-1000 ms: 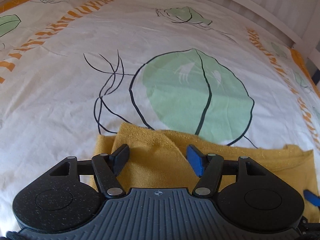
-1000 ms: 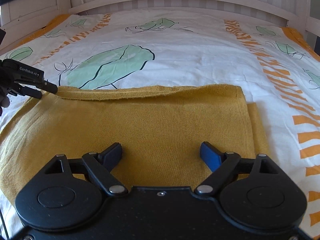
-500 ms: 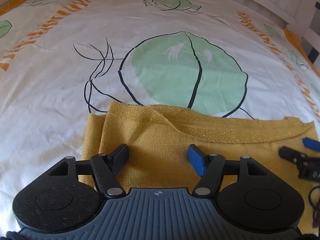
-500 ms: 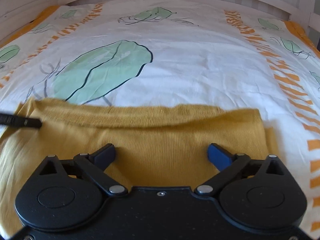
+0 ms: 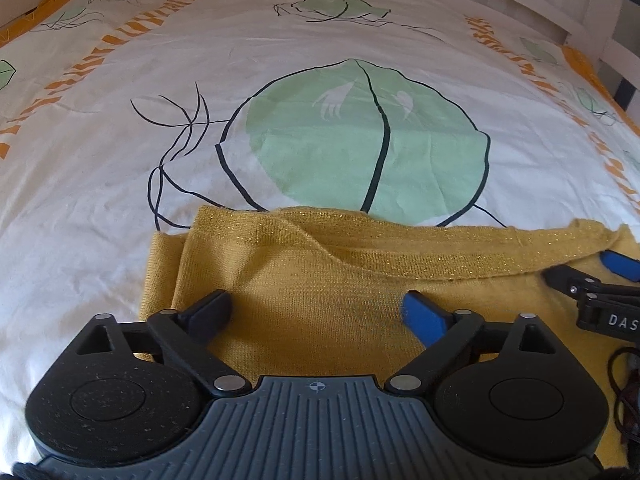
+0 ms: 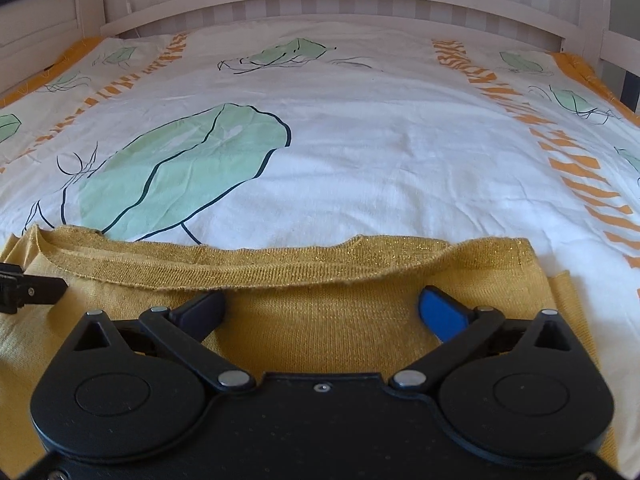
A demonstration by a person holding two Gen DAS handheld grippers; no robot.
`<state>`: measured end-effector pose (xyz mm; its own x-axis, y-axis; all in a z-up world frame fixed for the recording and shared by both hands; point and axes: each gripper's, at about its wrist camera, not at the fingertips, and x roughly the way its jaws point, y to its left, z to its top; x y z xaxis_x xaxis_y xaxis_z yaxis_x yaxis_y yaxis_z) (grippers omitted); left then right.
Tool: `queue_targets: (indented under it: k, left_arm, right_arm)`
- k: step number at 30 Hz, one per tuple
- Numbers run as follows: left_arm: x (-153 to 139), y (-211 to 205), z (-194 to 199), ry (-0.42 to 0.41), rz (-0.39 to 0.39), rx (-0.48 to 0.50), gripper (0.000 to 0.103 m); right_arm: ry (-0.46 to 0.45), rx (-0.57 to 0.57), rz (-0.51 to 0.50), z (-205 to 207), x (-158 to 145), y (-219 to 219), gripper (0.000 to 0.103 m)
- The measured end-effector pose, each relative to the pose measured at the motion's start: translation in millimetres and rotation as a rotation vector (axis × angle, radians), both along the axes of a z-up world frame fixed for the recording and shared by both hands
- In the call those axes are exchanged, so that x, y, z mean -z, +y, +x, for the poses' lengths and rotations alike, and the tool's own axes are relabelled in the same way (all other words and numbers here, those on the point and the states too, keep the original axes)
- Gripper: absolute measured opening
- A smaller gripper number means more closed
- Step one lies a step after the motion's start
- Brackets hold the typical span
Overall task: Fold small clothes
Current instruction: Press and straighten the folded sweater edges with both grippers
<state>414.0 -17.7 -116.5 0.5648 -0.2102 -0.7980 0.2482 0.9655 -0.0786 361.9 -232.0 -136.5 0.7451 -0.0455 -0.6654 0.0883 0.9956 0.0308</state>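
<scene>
Presently the mustard knit garment (image 5: 320,280) lies flat on the leaf-print bedsheet (image 5: 280,60), beneath both tongs. Left gripper (image 5: 318,310) and right gripper (image 6: 322,308) have just been opening, jaws wide, gripping nothing. Its glittery ribbed edge is folded over.

Open bedsheet (image 6: 360,168) beyond sweater (image 6: 320,332)

"DAS" on right gripper (image 5: 608,280)
</scene>
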Motion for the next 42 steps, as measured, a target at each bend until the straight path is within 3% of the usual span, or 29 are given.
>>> queue_targets:
  k: [5,9,14,20,25,31,38,42]
  left_arm:
    - [0.5,-1.1,5.0,0.025,-0.014,-0.012,0.102]
    - [-1.1,-0.8,19.6,0.074,-0.043,-0.06,0.102]
    - [-3.0,-2.4,34.8,0.131,-0.047,-0.076,0.102]
    - [-4.9,2.1,47.1,0.186,-0.082,-0.092,0.102]
    - [-18.2,12.0,30.2,0.166,-0.16,-0.087,0.102]
    - [-40.0,19.6,-25.7,0.048,-0.175,-0.056,0.102]
    - [-48.7,11.5,-91.8,-0.006,-0.164,0.019,0.102]
    - [-44.8,-0.6,-107.5,-0.013,-0.143,0.048,0.102]
  right_arm:
    - [0.005,0.037,0.075,4.8,-0.3,-9.7,0.103]
    - [0.023,0.042,0.063,8.5,-0.5,-7.5,0.103]
    - [0.142,0.039,0.083,27.4,-10.8,-11.4,0.103]
    - [0.18,0.135,0.373,40.5,-21.9,-52.3,0.103]
    - [0.11,0.134,0.555,12.8,-30.6,-75.2,0.103]
    - [0.057,0.045,0.464,-45.8,-42.6,-76.1,0.103]
    - [-0.031,-0.02,0.272,-117.6,-49.3,-75.1,0.103]
    - [-0.009,-0.032,0.286,-137.7,-40.9,-87.1,0.103]
